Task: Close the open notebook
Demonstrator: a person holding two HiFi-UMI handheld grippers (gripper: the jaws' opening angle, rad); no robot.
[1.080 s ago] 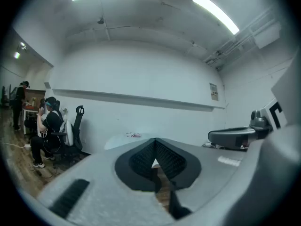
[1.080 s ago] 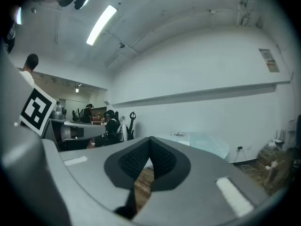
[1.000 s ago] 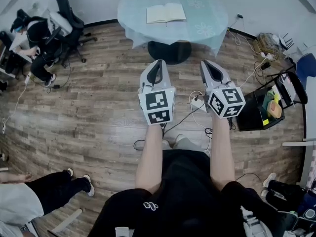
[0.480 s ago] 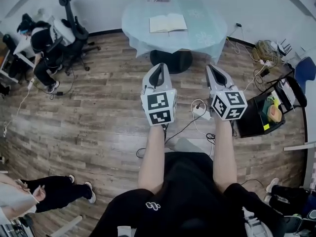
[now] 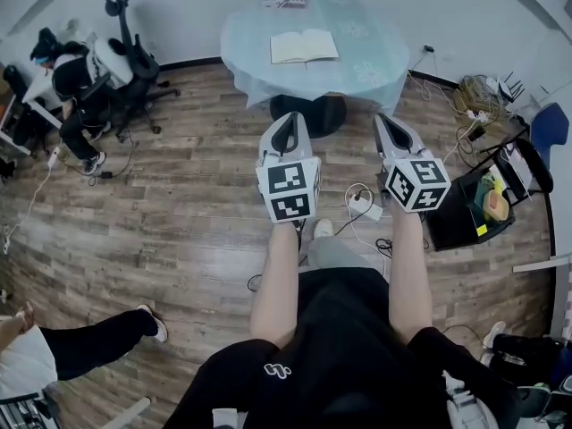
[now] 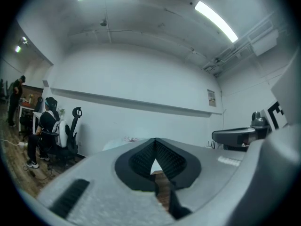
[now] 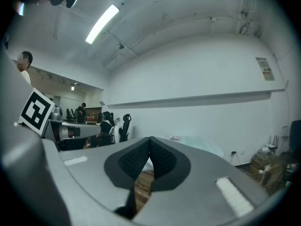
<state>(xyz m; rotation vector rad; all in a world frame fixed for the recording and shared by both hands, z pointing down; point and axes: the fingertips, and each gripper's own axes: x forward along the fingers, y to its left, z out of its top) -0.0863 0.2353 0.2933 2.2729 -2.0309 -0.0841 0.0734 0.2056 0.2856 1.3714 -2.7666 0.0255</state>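
Observation:
An open notebook (image 5: 304,46) with pale pages lies flat on the round table (image 5: 375,56) with a light blue cloth, far ahead in the head view. My left gripper (image 5: 288,121) and right gripper (image 5: 386,121) are held side by side over the wooden floor, well short of the table, pointing level toward it. Both are shut with nothing between the jaws. In the left gripper view the tips of the left gripper (image 6: 154,141) meet, and the table (image 6: 117,144) shows low and far. The right gripper (image 7: 150,139) looks the same, with the table (image 7: 202,145) behind it.
A seated person (image 5: 67,83) and an office chair (image 5: 125,56) are at the back left. Another person's leg (image 5: 98,342) is at the lower left. Cables and a power strip (image 5: 366,208) lie on the floor; a dark crate (image 5: 469,206) with items stands right.
The table and notebook have shifted slightly in view. The person's legs at lower left have moved. Both grippers keep their side-by-side pose, still shut.

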